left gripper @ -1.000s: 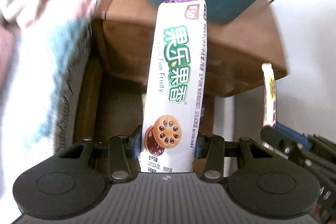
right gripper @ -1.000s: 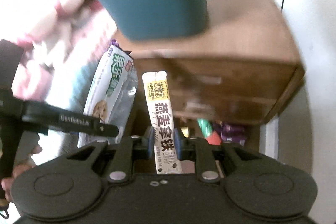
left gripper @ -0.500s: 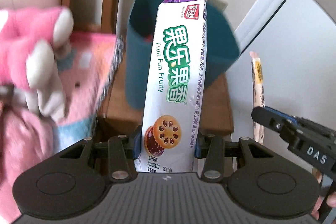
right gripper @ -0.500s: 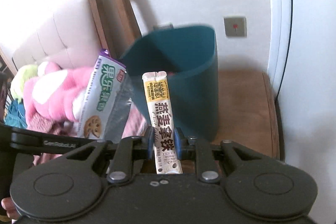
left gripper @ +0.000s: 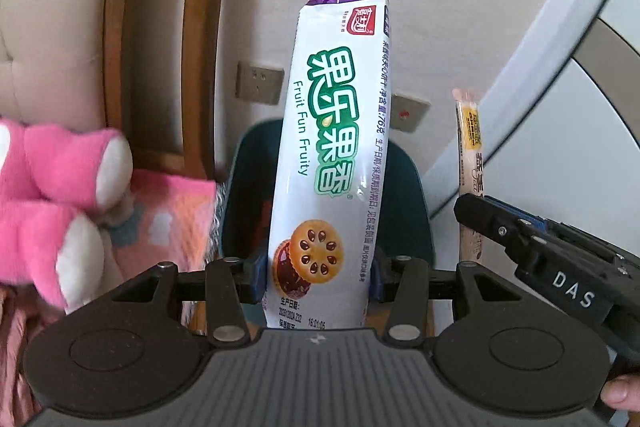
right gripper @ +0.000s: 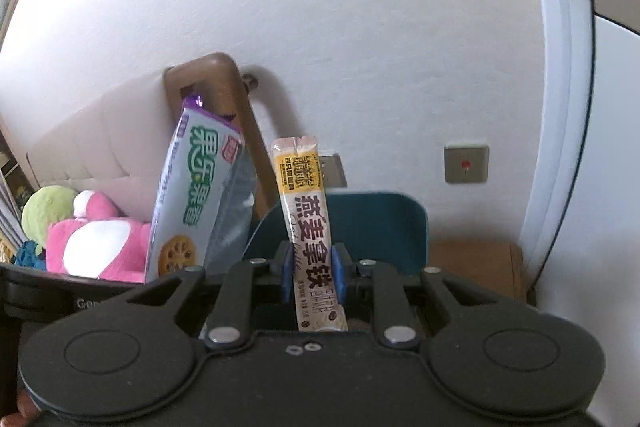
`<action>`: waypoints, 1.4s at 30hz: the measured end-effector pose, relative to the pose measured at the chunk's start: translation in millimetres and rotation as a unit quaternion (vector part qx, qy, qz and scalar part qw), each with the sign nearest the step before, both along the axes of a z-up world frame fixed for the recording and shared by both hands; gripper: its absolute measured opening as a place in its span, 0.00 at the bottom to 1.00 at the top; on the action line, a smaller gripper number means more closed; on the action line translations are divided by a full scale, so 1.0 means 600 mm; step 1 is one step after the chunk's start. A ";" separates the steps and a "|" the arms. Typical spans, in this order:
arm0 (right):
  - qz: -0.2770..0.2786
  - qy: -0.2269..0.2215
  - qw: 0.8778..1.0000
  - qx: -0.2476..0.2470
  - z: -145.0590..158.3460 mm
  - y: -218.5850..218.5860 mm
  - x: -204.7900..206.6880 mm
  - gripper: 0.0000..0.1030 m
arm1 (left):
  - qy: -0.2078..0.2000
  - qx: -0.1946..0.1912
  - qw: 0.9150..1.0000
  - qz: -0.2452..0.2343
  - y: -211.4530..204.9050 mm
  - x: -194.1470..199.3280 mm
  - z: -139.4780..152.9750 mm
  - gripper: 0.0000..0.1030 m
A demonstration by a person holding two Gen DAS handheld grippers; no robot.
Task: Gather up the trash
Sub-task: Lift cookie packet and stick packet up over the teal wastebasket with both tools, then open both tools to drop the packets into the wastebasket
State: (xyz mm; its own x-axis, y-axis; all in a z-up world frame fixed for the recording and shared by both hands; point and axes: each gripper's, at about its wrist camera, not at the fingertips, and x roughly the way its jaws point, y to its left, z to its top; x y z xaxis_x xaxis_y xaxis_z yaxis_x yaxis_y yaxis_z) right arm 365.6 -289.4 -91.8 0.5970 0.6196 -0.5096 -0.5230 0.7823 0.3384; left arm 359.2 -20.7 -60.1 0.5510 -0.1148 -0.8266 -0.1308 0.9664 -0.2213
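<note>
Biscuit packet point(left gripper: 332, 155) clamped upright at frame centre by left gripper point(left gripper: 316, 277). Latte sachet point(right gripper: 312, 227) pinched by right gripper point(right gripper: 310, 277). Both held over teal bin point(right gripper: 372, 227) behind, probably for dropping in.

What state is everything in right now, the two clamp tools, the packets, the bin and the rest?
Left gripper: jaws closed on the biscuit pack.
Biscuit pack: held upright, sealed at its purple top.
Right gripper: jaws closed on the sachet.
Sachet: held upright, top end crimped.
Bin: upright on the wooden stand, open-topped, something inside.
Plush toy: lying on the bed.
</note>
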 end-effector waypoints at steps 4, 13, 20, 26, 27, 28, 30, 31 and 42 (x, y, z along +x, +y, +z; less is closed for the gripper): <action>-0.012 0.001 1.000 -0.015 -0.001 0.020 0.051 0.19 | 0.014 0.019 1.000 -0.003 -0.007 0.054 -0.012 0.44; -0.029 0.072 0.996 -0.052 -0.071 0.065 0.144 0.19 | 0.075 0.072 0.995 -0.003 -0.033 0.118 -0.113 0.44; -0.016 0.093 0.991 -0.096 -0.120 0.095 0.164 0.19 | 0.110 0.070 0.991 0.010 -0.022 0.145 -0.177 0.44; -0.005 0.089 0.986 -0.140 -0.139 0.120 0.163 0.19 | 0.126 0.102 0.987 -0.008 -0.035 0.154 -0.211 0.44; -0.005 0.092 0.985 -0.144 -0.143 0.123 0.166 0.19 | 0.131 0.101 0.986 -0.009 -0.035 0.153 -0.214 0.45; -0.004 0.096 0.985 -0.144 -0.146 0.122 0.166 0.19 | 0.134 0.101 0.986 -0.010 -0.035 0.154 -0.220 0.45; -0.005 0.102 0.984 -0.149 -0.152 0.123 0.166 0.20 | 0.136 0.108 0.985 -0.015 -0.040 0.154 -0.224 0.47; -0.005 0.102 0.983 -0.152 -0.153 0.123 0.166 0.22 | 0.134 0.111 0.985 -0.018 -0.045 0.153 -0.222 0.47; -0.002 0.094 0.983 -0.155 -0.146 0.107 0.158 0.29 | 0.109 0.113 0.987 -0.030 -0.051 0.136 -0.208 0.62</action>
